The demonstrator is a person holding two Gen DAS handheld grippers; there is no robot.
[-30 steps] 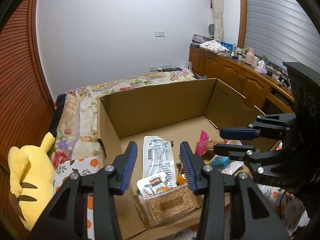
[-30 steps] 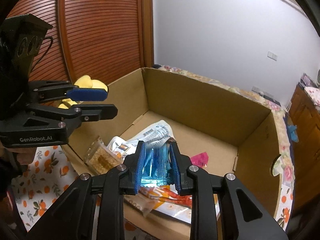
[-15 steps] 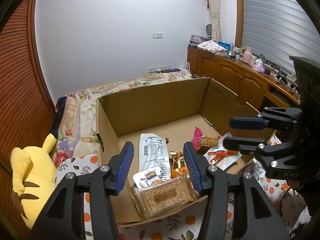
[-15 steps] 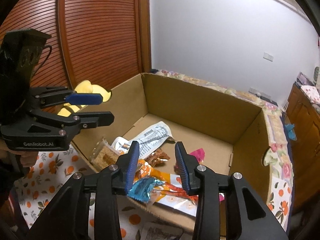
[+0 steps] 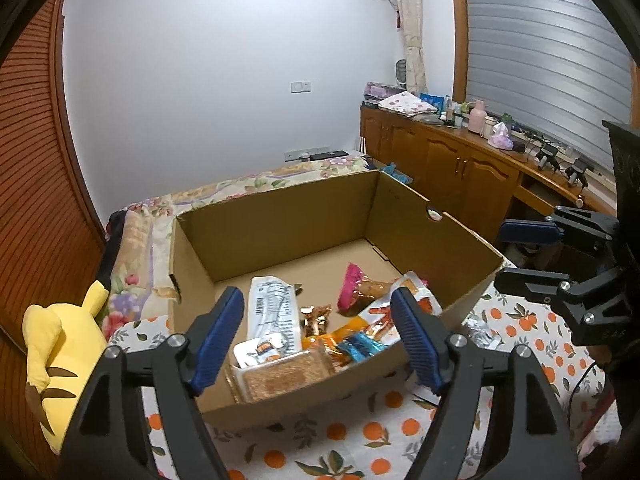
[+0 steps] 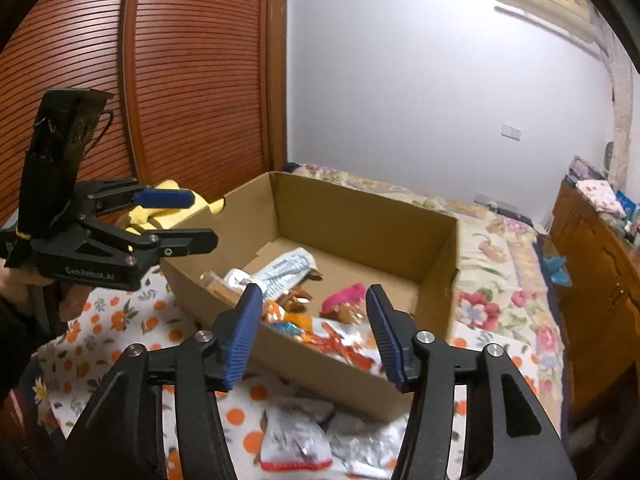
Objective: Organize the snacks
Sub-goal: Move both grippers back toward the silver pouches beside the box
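An open cardboard box point(image 5: 280, 216) point(image 6: 360, 216) sits on an orange-print cloth and holds several snacks: a white packet point(image 5: 272, 304), a pink wrapper point(image 5: 352, 284), a brown bar point(image 5: 280, 376) and a blue wrapper point(image 5: 360, 348). My left gripper point(image 5: 318, 336) is open and empty, above the box's near wall; it also shows in the right wrist view point(image 6: 188, 220). My right gripper point(image 6: 312, 332) is open and empty, above the box's near edge; it also shows in the left wrist view point(image 5: 520, 252). Silver-white packets point(image 6: 300, 436) lie on the cloth in front of the box.
A yellow plush toy point(image 5: 52, 344) lies left of the box. A floral bedspread point(image 6: 500, 264) lies behind it. Wooden cabinets point(image 5: 460, 176) with bottles and clutter stand at the right. A slatted wooden door point(image 6: 180, 80) is at the left.
My right gripper opened and let go of the blue wrapper, which now lies in the box. Both grippers have pulled back and up from the box and opened wider.
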